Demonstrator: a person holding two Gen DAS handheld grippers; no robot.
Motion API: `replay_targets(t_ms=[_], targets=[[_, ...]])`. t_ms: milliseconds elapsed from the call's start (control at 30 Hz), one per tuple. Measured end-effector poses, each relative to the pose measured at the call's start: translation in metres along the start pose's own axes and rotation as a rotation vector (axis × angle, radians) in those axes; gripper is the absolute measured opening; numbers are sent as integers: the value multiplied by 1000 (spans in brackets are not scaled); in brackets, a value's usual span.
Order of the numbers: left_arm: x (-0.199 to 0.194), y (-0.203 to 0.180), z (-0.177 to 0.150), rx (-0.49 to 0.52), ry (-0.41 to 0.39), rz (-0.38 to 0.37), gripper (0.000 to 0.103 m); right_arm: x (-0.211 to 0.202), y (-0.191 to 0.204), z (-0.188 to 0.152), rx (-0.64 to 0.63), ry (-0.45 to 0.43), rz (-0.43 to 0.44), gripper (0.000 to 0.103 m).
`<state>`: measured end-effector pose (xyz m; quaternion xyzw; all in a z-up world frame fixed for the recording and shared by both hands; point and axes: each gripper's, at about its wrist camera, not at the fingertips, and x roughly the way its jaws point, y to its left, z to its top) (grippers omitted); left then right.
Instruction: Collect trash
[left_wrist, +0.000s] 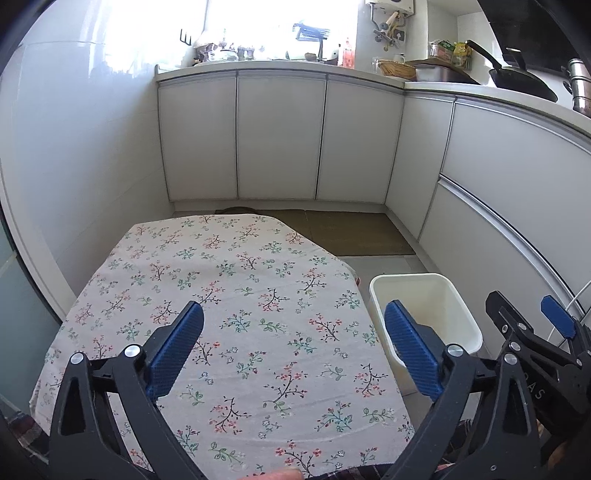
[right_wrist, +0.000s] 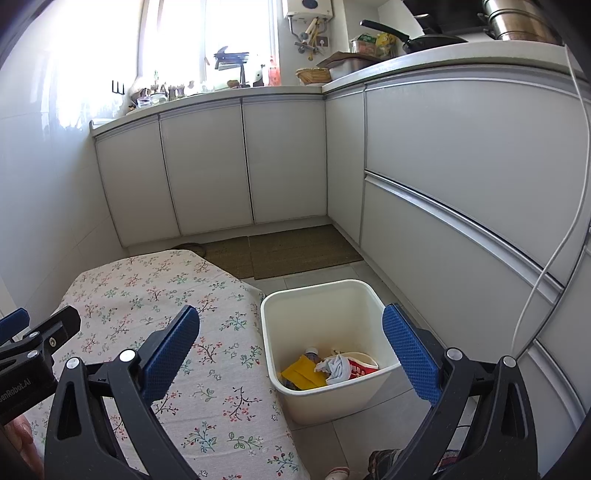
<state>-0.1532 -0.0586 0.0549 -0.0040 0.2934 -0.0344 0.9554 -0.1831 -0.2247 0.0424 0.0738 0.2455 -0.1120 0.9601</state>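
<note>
A cream plastic bin (right_wrist: 288, 314) stands on the floor right of a table with a floral cloth (right_wrist: 147, 291). Inside it lie a yellow wrapper (right_wrist: 301, 371), a crumpled white tissue (right_wrist: 334, 367), a red and white carton (right_wrist: 360, 363) and a small bottle. The bin also shows in the left wrist view (left_wrist: 417, 284). My left gripper (left_wrist: 293, 345) is open and empty above the cloth (left_wrist: 240, 280). My right gripper (right_wrist: 291, 349) is open and empty above the bin and the table's right edge. The right gripper shows at the right of the left wrist view (left_wrist: 532, 321).
White kitchen cabinets (right_wrist: 284, 162) run along the back and the right side. The counter holds a black pan (left_wrist: 517, 77), pots, a basket and bottles. Brown mats (right_wrist: 295, 251) lie on the tiled floor behind the bin. A white cable (right_wrist: 546, 266) hangs at the right.
</note>
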Motion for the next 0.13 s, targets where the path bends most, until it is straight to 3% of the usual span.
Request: replay_targets(t_ms=[133], targets=[[1, 1, 0, -2, 13, 15, 96, 0, 1, 1, -4, -3, 5, 97]])
